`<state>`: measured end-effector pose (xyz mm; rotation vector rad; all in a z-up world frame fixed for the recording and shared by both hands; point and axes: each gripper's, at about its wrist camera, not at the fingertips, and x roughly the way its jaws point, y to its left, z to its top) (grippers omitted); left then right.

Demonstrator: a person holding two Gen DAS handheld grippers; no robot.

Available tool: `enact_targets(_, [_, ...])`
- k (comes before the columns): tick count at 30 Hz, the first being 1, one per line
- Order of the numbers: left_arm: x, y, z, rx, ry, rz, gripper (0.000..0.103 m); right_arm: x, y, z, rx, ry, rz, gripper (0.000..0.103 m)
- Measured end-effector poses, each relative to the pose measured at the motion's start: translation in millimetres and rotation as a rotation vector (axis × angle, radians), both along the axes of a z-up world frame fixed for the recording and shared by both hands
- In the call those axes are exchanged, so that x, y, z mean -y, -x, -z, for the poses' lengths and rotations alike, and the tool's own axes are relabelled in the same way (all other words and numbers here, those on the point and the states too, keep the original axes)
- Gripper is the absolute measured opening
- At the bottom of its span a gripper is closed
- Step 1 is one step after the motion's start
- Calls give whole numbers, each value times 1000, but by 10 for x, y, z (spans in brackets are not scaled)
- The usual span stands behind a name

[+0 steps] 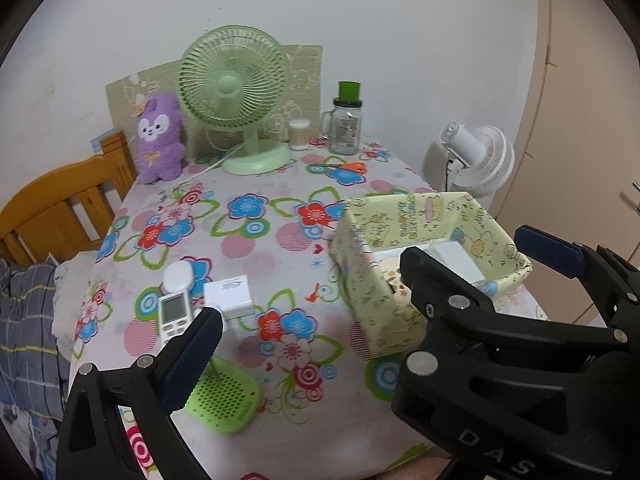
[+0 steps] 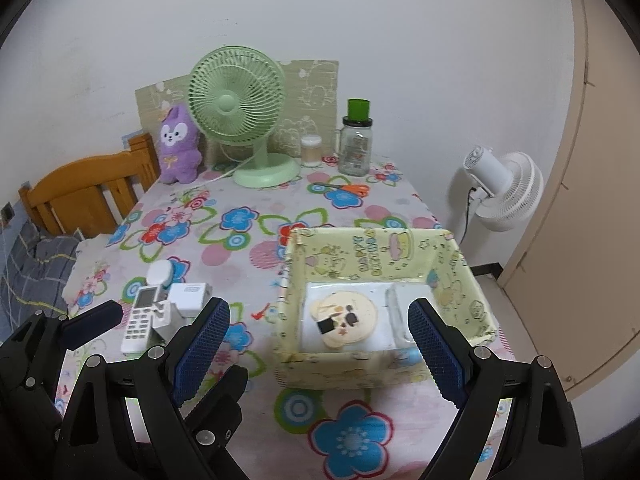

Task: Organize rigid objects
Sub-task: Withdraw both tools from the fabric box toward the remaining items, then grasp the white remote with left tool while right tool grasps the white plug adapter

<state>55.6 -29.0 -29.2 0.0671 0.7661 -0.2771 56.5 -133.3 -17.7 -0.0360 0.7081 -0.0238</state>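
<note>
A yellow patterned box stands on the floral table at the right, with a round cartoon item and a white block inside. At the left lie a white remote, a white cube charger, a white round jar and a green perforated gadget. My right gripper is open and empty over the box's near wall. My left gripper is open and empty, with its left finger next to the remote and above the green gadget.
At the back stand a green desk fan, a purple plush, a small jar, a glass jar with a green lid and orange scissors. A white fan is off the table's right edge. A wooden chair is at the left.
</note>
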Motion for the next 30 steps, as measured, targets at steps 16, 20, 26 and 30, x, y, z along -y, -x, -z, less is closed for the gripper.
enact_targets(16, [-518,10,40,49,29,-90,103,-522,-24,20,42,7,-109,93])
enact_targets(20, [-641,-11,90,63,34,-114,103,-629,-57,63,50,17,-120,93])
enact_targets(26, [-800,-79,208,47,32,-148,103,-749,-146,171,31,16,-138,93])
enact_targets(30, [-921,-140,316,15,31,-174,103,-836,-224,282,11,9,-155,93])
